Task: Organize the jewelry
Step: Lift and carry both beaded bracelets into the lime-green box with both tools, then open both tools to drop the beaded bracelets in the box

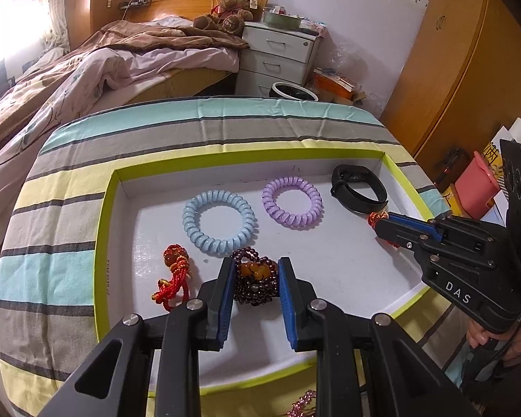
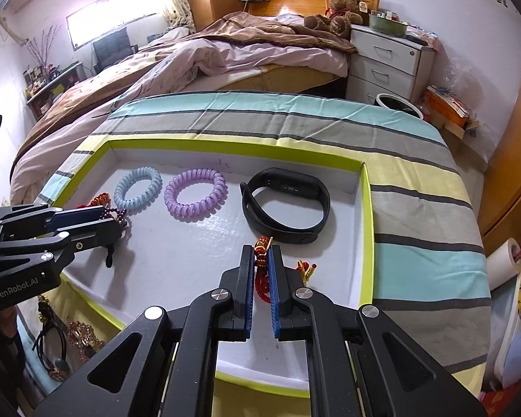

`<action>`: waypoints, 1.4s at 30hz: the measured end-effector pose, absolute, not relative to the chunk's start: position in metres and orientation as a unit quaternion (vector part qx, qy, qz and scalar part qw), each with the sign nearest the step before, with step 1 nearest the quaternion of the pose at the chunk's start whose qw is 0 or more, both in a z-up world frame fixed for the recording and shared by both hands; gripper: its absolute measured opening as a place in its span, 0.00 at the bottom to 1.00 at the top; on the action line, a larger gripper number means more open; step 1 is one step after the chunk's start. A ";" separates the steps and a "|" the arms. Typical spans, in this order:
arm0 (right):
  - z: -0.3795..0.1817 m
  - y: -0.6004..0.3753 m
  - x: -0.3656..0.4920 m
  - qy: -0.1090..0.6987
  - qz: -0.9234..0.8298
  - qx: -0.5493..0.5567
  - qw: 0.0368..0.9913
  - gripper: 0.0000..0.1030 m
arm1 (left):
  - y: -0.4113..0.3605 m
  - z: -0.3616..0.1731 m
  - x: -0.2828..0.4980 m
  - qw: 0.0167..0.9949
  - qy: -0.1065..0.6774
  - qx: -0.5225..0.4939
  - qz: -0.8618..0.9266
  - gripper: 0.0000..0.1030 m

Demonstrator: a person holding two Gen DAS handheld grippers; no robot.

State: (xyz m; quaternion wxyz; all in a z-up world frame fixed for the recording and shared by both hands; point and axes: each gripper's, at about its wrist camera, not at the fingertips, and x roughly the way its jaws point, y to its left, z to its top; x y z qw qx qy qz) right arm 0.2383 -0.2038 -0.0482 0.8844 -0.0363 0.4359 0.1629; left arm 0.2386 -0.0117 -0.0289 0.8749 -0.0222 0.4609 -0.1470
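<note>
The bench (image 1: pixel 121 139), under striped cloth, carries a green-rimmed tray (image 1: pixel 102 215) holding two coil bands, a black wristband (image 2: pixel 288 205) and a red cord piece. The left gripper (image 1: pixel 256 286) has its jaws clenched on the bead bracelet (image 1: pixel 257 278), low over the tray's near left; the right gripper (image 2: pixel 261 271) grips a red cord charm (image 2: pixel 262 248) just before the wristband. Judgement: set each down in open floor clear of neighbours, then release.

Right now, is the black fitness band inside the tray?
Inside: black fitness band lies on the floor of the green-rimmed tray, near its far corner.
</note>
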 end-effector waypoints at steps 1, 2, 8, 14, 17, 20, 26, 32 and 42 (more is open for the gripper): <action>-0.048 -0.203 0.238 0.436 0.165 -0.036 0.884 0.08 | -0.012 -0.029 0.239 0.875 0.461 -0.022 -0.147 0.24; -0.048 -0.203 0.239 0.437 0.165 -0.035 0.883 0.08 | -0.011 -0.029 0.239 0.875 0.461 -0.023 -0.147 0.24; -0.048 -0.201 0.239 0.438 0.169 -0.034 0.882 0.08 | -0.012 -0.030 0.240 0.873 0.464 -0.021 -0.146 0.25; -0.049 -0.201 0.240 0.441 0.170 -0.032 0.881 0.14 | -0.011 -0.030 0.238 0.873 0.465 -0.022 -0.147 0.29; -0.049 -0.202 0.240 0.440 0.168 -0.032 0.882 0.18 | -0.011 -0.029 0.237 0.875 0.462 -0.020 -0.147 0.34; -0.048 -0.203 0.240 0.437 0.168 -0.028 0.883 0.33 | -0.012 -0.027 0.236 0.876 0.458 -0.022 -0.147 0.43; -0.043 -0.203 0.235 0.430 0.165 -0.028 0.887 0.36 | -0.011 -0.020 0.230 0.878 0.454 -0.027 -0.150 0.43; -0.032 -0.207 0.223 0.417 0.165 -0.013 0.894 0.36 | -0.007 -0.007 0.214 0.885 0.441 -0.024 -0.148 0.43; -0.018 -0.209 0.178 0.392 0.185 0.009 0.901 0.37 | 0.022 0.007 0.169 0.894 0.427 -0.049 -0.131 0.51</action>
